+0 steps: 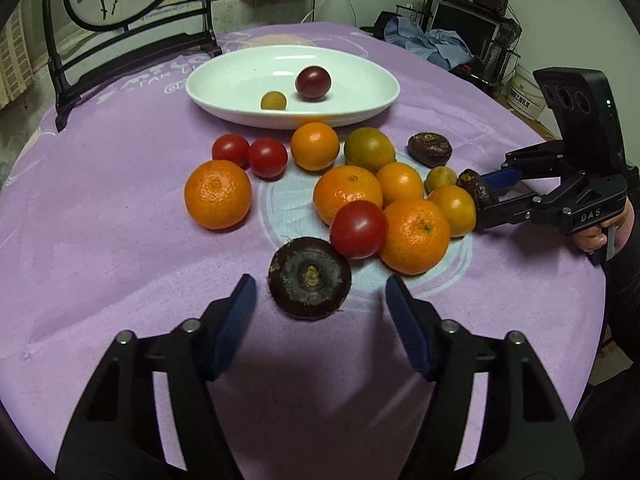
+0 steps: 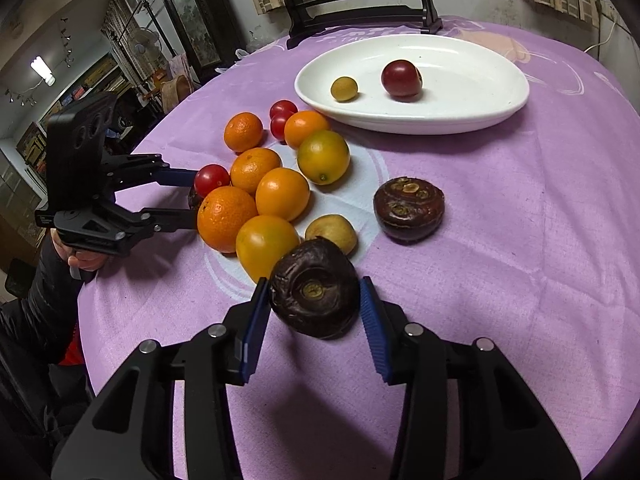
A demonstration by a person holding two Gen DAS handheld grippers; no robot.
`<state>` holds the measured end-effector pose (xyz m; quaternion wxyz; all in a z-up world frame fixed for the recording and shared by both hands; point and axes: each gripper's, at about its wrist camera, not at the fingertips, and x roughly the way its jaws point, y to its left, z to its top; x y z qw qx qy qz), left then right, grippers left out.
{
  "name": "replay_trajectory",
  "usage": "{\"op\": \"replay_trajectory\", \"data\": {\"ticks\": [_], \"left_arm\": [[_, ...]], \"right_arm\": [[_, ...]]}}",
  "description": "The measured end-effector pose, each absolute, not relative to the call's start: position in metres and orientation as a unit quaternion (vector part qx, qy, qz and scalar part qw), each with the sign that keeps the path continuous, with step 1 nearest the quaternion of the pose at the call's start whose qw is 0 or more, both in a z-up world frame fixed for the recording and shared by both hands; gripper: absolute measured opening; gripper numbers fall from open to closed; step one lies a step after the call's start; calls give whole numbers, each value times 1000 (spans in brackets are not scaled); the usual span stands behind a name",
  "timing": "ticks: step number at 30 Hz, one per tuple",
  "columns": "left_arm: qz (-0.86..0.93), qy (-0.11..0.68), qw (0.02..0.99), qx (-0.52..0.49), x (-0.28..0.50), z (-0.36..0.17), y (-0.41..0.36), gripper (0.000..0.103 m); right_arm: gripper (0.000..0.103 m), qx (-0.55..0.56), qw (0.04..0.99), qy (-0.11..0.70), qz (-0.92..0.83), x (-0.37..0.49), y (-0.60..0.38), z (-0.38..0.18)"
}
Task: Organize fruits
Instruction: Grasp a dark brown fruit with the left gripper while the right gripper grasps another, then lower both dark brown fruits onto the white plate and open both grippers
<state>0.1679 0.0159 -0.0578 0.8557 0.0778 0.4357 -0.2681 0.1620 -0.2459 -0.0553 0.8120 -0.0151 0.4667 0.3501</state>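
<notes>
Both grippers stand released, left gripper (image 1: 318, 296) and right gripper (image 2: 316, 300) each bracketing one of three water chestnuts (image 1: 309, 283), bare cloth (image 2: 520, 280) beyond the right finger

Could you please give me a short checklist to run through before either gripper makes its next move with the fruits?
1. Left gripper open: ok, its fingers are spread wide.
2. Dark flat water chestnut centred between the left fingers: ok, there are gaps on both sides.
3. Right gripper straddles the second dark water chestnut: ok.
4. Right grip firm: cannot tell, as contact at the pads is unclear.
5. White oval plate has room: ok, it holds only a small yellow-green fruit and a dark red round fruit.
</notes>
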Motion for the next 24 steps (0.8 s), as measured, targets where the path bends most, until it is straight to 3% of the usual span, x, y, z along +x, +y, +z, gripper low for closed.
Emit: {"op": "replay_trajectory", "data": {"ticks": [9,12,24], "left_arm": [[-265,446,851,78,175,-62,14,56],[-260,445,853,79,175,-61,15,44],[-254,415,873,36,152,-46,27,44]], "right_arm": [[45,2,815,461,351,161,-253,-50],[45,26,817,446,365,159,-260,-42],[45,69,819,413,393,157,-266,-28]]}}
